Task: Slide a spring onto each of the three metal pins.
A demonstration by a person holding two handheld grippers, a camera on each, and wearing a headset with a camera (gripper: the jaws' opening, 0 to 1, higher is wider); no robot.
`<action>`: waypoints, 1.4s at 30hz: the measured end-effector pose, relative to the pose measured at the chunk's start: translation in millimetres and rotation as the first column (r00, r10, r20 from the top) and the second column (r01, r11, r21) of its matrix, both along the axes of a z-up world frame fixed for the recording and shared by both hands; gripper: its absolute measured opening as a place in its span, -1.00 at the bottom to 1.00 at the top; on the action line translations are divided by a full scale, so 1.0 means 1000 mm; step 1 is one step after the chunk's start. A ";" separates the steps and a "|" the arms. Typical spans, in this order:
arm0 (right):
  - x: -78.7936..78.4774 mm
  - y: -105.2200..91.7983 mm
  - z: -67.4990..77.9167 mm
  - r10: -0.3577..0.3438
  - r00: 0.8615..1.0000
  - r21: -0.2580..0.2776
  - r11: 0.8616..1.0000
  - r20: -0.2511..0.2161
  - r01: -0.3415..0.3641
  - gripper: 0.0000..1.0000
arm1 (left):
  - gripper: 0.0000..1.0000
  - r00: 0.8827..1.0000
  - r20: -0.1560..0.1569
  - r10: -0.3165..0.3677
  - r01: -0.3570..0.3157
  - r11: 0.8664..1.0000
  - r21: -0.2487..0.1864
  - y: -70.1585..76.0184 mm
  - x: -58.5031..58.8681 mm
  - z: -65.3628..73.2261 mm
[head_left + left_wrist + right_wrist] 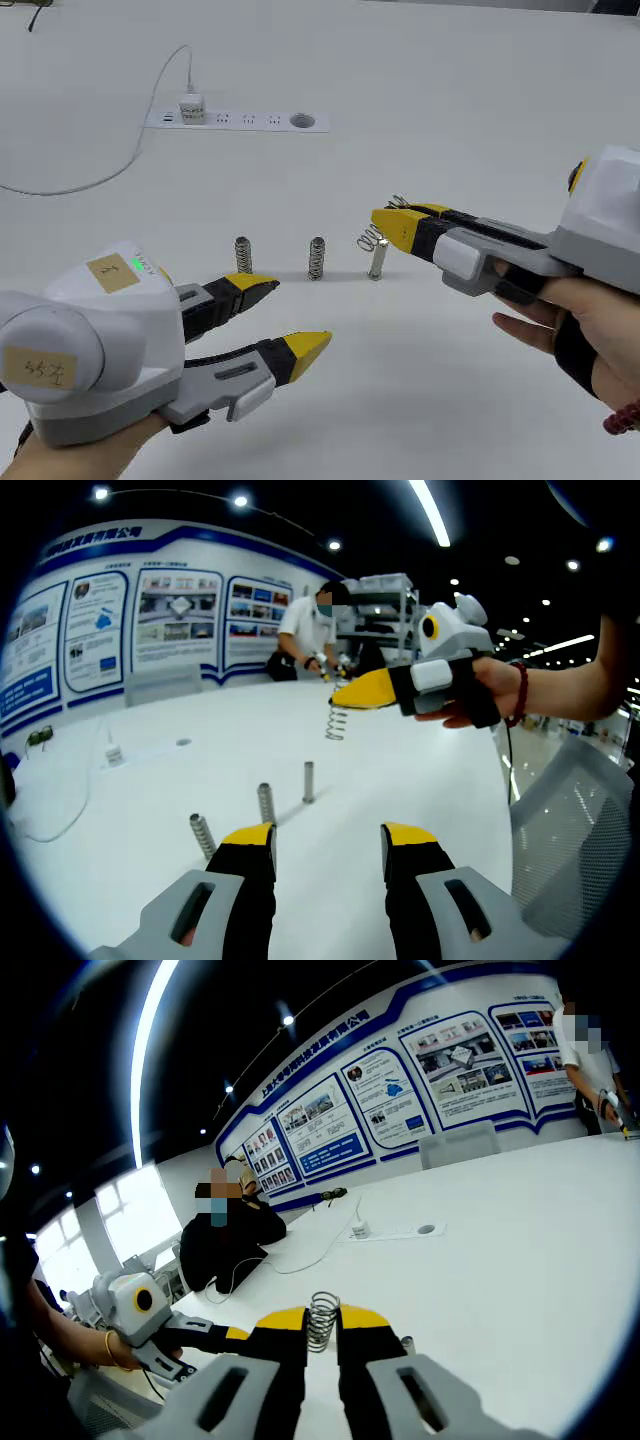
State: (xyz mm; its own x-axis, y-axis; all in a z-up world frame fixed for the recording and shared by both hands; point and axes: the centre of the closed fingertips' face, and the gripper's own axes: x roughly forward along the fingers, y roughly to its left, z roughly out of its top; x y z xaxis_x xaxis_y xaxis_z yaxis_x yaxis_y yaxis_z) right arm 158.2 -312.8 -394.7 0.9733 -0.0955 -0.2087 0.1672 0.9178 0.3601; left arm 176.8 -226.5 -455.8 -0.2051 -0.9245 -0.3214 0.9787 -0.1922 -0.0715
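Three metal pins stand in a row on the white table. The left pin (243, 255) and the middle pin (317, 258) each carry a spring. The right pin (377, 262) is bare; it also stands in the left gripper view (308, 780). My right gripper (385, 222) is shut on a loose spring (369, 239), held tilted just above and beside the bare pin. That spring (321, 1320) stands between the yellow tips of the right gripper (322, 1312). My left gripper (292, 313) hovers open and holds nothing, in front of the row (328, 835).
A white power strip (240, 120) with a plugged charger (191, 108) and a cable lies at the back of the table. A mesh chair (575, 830) stands off the table's right edge. People sit and stand beyond the table's far edges.
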 end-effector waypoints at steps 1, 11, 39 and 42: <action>0.000 -0.002 0.000 -0.004 1.000 -0.009 1.000 -0.006 0.004 -0.77 | -0.10 1.000 0.002 0.010 -0.010 1.000 0.004 0.001 0.002 -0.001; 0.007 -0.022 -0.010 -0.021 0.996 -0.163 0.987 -0.090 0.006 -0.77 | 0.15 0.994 -0.026 0.101 -0.101 0.995 0.025 0.009 0.015 -0.006; 0.016 -0.061 -0.056 -0.102 0.971 -0.218 0.974 -0.215 0.054 -0.76 | 0.75 0.984 0.002 0.179 -0.179 0.983 0.039 0.013 0.029 -0.011; 0.016 -0.061 -0.058 -0.103 0.969 -0.217 0.975 -0.225 0.053 -0.76 | 0.80 0.983 -0.001 0.181 -0.181 0.982 0.045 0.014 0.030 -0.013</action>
